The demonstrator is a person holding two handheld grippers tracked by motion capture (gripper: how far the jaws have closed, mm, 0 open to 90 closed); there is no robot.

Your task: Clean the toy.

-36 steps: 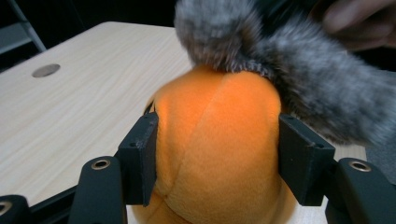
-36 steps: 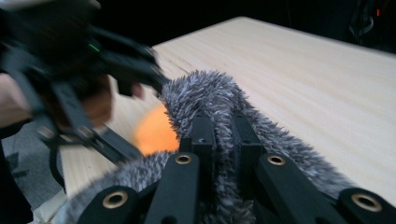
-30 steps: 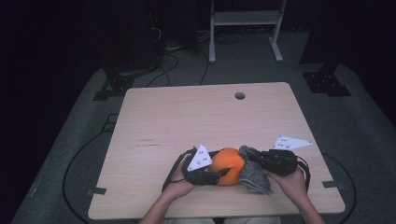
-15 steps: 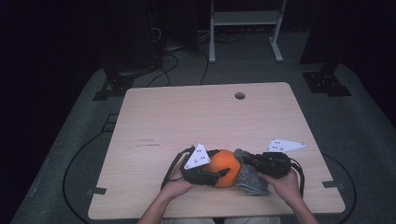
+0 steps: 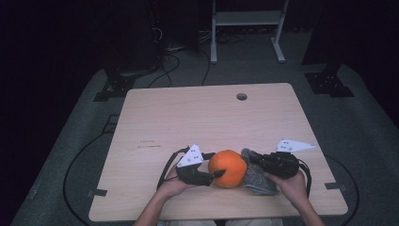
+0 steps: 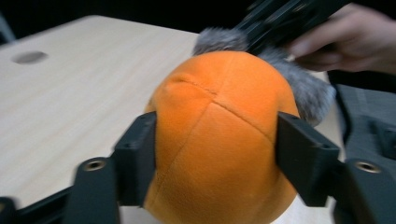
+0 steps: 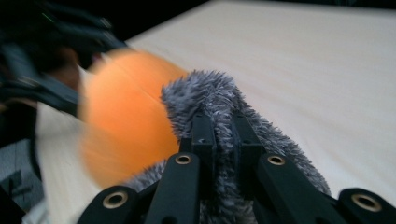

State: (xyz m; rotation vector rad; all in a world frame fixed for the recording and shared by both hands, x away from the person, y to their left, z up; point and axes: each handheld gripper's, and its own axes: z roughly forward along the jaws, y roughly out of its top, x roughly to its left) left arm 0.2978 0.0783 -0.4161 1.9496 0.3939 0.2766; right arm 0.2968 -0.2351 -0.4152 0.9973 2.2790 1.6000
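Overhead first, high view: left gripper [image 5: 217,174] lies low near the front edge of the wooden table [image 5: 197,117], jaws reaching sideways onto the orange plush ball [image 5: 227,168], which sits straight ahead of its tips. Right gripper [image 5: 256,162] comes in from the ball's far side, its black body over a grey furry piece [image 5: 258,178] that lies touching the ball, between ball and right hand [image 5: 291,184]. Grey three-cornered plates ride on top of both tools; a round hole [image 5: 242,96] in the tabletop sits well beyond both. Left gripper view next: left gripper's [image 6: 215,144] two black jaws stand one on each flank of the ball [image 6: 219,140], pads against the plush; the jaws have just been closing, with the ball between them, and they hold it. Grey fur [image 6: 299,88] shows past the ball, with the other tool and fingers [image 6: 336,42] above it. Right gripper view last: right gripper's [image 7: 222,135] jaws stand nearly together, pinching a tuft of the grey fur [image 7: 210,93] between the pads. Ball [image 7: 126,116], blurred, lies just beside the fur, off to the left of these jaws.
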